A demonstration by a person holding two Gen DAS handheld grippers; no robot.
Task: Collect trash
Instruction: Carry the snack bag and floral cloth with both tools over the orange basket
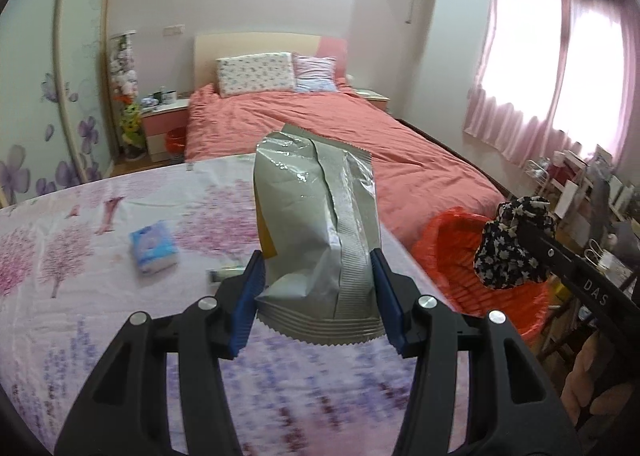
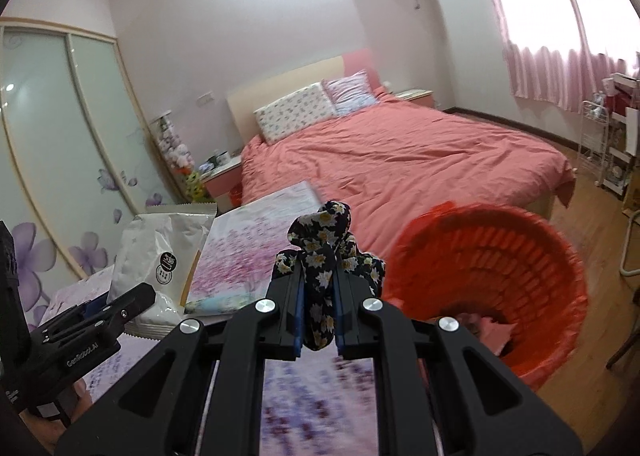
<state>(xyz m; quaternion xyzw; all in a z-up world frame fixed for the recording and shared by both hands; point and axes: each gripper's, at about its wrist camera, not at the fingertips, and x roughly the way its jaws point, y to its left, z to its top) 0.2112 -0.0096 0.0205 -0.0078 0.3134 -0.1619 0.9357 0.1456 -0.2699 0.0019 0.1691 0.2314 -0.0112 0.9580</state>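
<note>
Now | left tool (image 1: 316,296) grips one wrapper (image 1: 316,216) | right tool (image 2: 318,312) grips one cloth (image 2: 324,256) | one bin (image 2: 500,256)

Floral cloth (image 2: 322,284) in right tool (image 2: 319,316)

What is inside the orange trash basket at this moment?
In the right wrist view, the orange trash basket holds some pinkish scraps near its bottom. The right claw, shut on floral cloth, and the basket's near rim cover the rest.

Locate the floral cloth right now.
The floral cloth is pinched in the right claw, held above the table edge, just left of the orange bin.
</note>
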